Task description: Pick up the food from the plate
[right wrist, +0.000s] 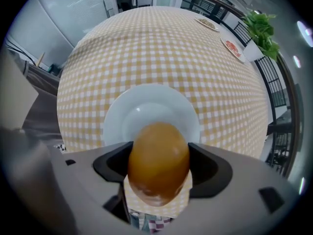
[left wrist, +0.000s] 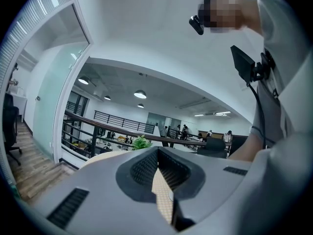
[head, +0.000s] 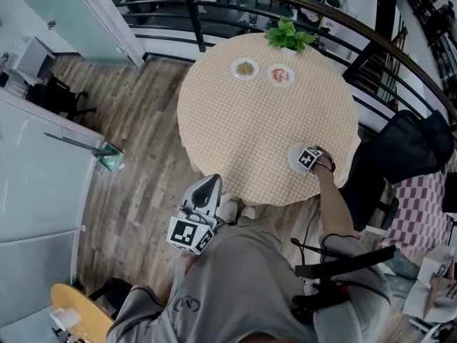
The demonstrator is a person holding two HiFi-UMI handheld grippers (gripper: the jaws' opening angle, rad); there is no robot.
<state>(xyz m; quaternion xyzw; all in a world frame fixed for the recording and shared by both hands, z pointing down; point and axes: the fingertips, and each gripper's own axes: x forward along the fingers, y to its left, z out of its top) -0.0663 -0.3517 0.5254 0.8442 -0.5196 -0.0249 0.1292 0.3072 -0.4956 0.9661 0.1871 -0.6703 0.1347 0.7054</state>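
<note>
Golden-brown food [right wrist: 158,163] clamped between right gripper [right wrist: 159,168] jaws, above plate [right wrist: 151,112].

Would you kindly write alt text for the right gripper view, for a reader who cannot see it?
The right gripper is shut on a brown, egg-shaped food item; beyond it, a white plate sits on a yellow-checked tablecloth.

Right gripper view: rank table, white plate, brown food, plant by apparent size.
1. table
2. white plate
3. brown food: close to the camera, so its rank against the plate is unsure
4. plant
</note>
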